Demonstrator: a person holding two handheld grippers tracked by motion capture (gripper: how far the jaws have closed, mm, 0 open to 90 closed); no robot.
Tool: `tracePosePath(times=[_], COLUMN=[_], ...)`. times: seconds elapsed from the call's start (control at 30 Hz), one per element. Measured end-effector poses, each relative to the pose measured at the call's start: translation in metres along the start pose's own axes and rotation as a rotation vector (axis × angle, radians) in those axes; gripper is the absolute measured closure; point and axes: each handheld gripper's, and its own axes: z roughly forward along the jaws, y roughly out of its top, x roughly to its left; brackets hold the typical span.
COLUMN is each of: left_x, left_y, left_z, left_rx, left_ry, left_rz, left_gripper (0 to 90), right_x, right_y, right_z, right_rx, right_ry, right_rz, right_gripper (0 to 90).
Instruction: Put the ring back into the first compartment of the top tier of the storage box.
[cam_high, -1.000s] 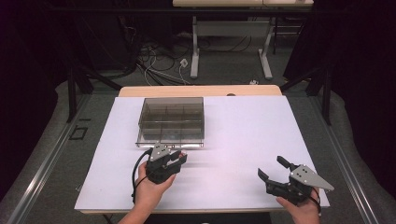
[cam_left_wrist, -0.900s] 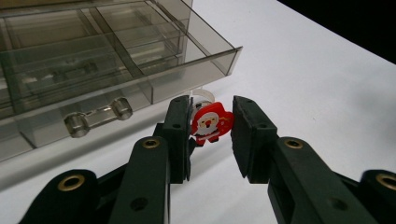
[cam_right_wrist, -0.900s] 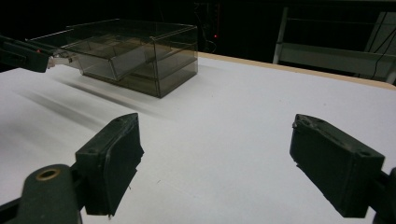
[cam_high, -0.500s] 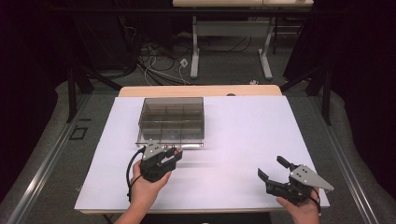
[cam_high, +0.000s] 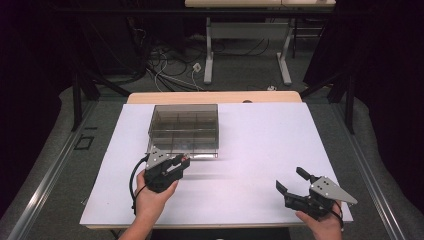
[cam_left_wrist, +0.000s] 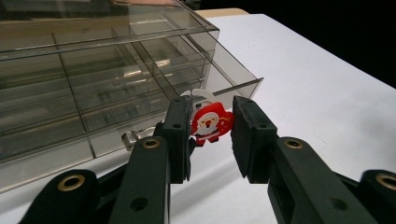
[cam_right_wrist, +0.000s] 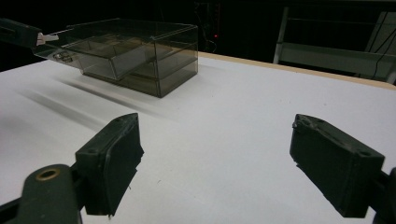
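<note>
A smoky clear box (cam_high: 184, 126) of small drawers stands at the table's far middle. One drawer (cam_right_wrist: 95, 58) sticks out of its front, and its corner (cam_left_wrist: 243, 86) lies just beyond my left jaws. A small red Santa charm (cam_left_wrist: 210, 123) with a white loop sits between those jaws. My left gripper (cam_high: 182, 161) (cam_left_wrist: 210, 119) is shut on the charm at the box's front edge. A metal clasp (cam_left_wrist: 130, 138) hangs by the drawer front. Near the table's front right, my right gripper (cam_high: 291, 179) (cam_right_wrist: 215, 140) stands open with nothing between its fingers.
The white table top (cam_high: 260, 145) spreads wide between the two grippers and to the right of the box. A wooden strip (cam_high: 215, 97) edges its far side. Beyond it are desk legs (cam_high: 209, 50) and cables (cam_high: 165, 70) on the floor.
My left gripper has slid a little to the left along the front of the box. The right gripper has not moved.
</note>
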Motion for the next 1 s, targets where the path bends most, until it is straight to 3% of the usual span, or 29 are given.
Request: tracePosePath(times=[0.67,0.7,1.0], left_x=[0.013,0.02,0.03], left_y=[0.006,0.008,0.011], left_z=[-0.009,-0.013,-0.02], left_rx=[-0.028,-0.04,-0.064], left_ry=[0.038,0.059,0.083], left_rz=[-0.021,-0.029,-0.054], left_gripper=[68.7,68.7,68.7], right_x=[0.0,0.0,0.0], right_y=[0.0,0.0,0.0], right_z=[0.0,0.0,0.001], right_rx=[0.001,0.001,0.006], right_ry=[0.001,0.001,-0.003], right_rz=[0.0,0.0,0.003], right_gripper=[15.9,15.9,15.9])
